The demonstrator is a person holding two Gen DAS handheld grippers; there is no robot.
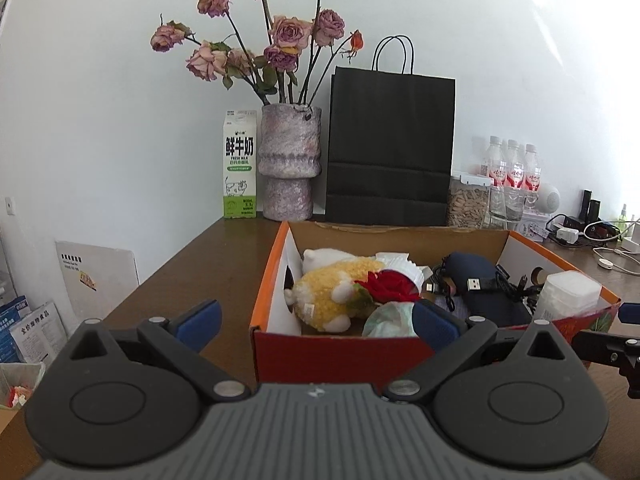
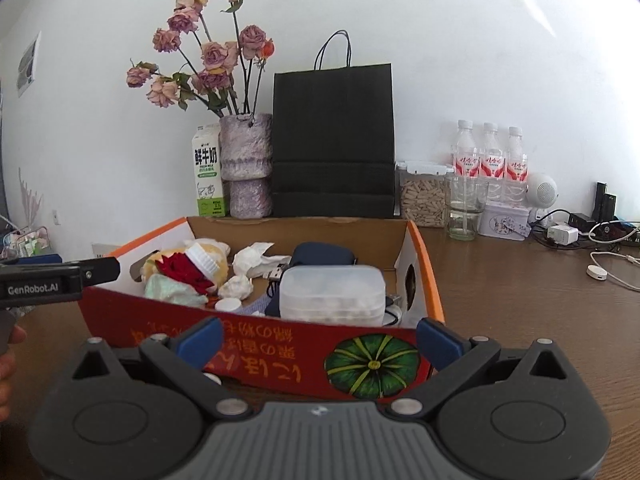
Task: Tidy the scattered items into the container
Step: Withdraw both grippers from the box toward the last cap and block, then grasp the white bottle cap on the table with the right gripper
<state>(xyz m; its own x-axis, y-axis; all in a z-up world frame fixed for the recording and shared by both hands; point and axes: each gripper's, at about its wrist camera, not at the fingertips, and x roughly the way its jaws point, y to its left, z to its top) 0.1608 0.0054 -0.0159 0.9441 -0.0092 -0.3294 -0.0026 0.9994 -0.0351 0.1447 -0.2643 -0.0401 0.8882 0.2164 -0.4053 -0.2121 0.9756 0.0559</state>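
An orange-red cardboard box (image 1: 340, 354) (image 2: 248, 350) stands on the brown table. It holds a yellow plush toy (image 1: 328, 292), a red fabric rose (image 1: 386, 286) (image 2: 180, 270), crumpled tissues (image 2: 252, 258), a dark blue pouch (image 1: 472, 266) (image 2: 322, 254), a black USB cable (image 1: 480, 283) and a clear plastic box (image 2: 332, 290) (image 1: 568, 294). My left gripper (image 1: 318, 320) is open and empty, just in front of the box's near wall. My right gripper (image 2: 320, 338) is open and empty, before the pumpkin-printed wall. The left gripper's side also shows in the right wrist view (image 2: 56, 278).
Along the back wall stand a milk carton (image 1: 239, 164), a vase of dried roses (image 1: 290, 160), a black paper bag (image 1: 390, 148), a jar (image 2: 424, 194), a glass (image 2: 466, 208), three water bottles (image 2: 490, 158), chargers and cables (image 2: 580, 232). The table's left edge (image 1: 152, 280) drops off.
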